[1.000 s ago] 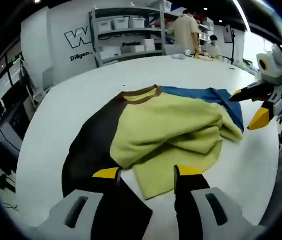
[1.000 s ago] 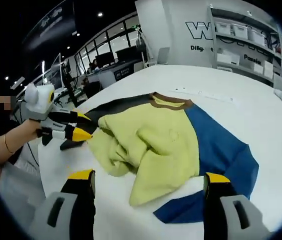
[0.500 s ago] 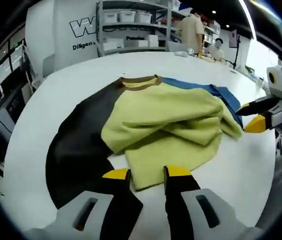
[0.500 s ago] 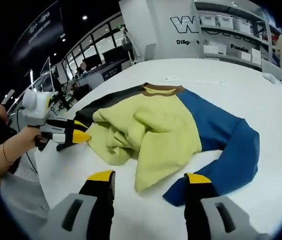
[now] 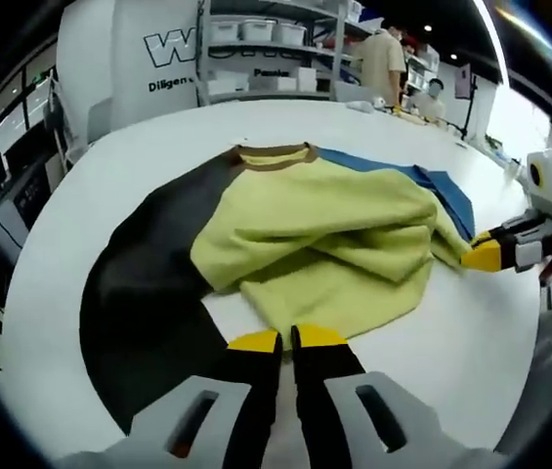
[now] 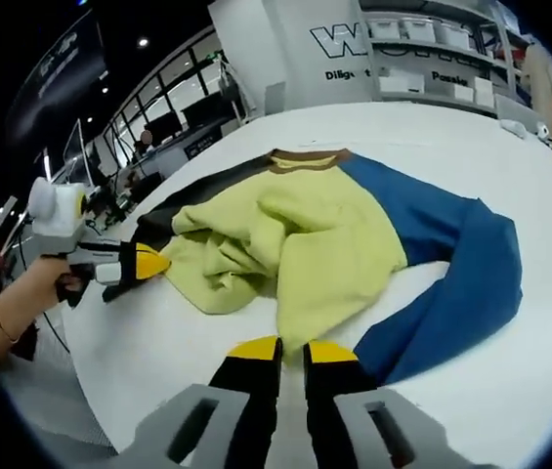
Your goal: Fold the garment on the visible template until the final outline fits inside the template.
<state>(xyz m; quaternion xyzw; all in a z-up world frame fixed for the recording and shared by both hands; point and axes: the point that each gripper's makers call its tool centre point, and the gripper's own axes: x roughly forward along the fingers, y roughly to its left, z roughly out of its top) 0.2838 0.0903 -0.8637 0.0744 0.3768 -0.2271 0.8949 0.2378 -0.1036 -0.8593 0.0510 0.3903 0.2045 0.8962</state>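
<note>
A sweater [image 5: 324, 234] with a yellow-green body, brown collar [image 5: 274, 156], dark sleeve [image 5: 148, 283] and blue sleeve [image 5: 432, 186] lies bunched on the white table. My left gripper [image 5: 286, 340] sits at the near yellow hem, its jaws pressed together on the fabric edge. In the right gripper view the sweater [image 6: 295, 234] has its blue sleeve [image 6: 461, 274] curving to the right. My right gripper [image 6: 293, 349] is shut on a yellow corner beside that sleeve. Each gripper is seen by the other camera: right gripper [image 5: 483, 255], left gripper [image 6: 148, 262], both tips against the sweater.
The round white table [image 5: 109, 176] has bare room around the sweater. Shelves with white bins [image 5: 256, 59] and people [image 5: 385, 59] stand behind it. A hand [image 6: 31, 288] holds the left gripper near the table's edge, with desks [image 6: 178, 137] beyond.
Both grippers went from wide open to shut, closing in on the sweater's yellow edges. The blue sleeve now lies stretched out further in the right gripper view.
</note>
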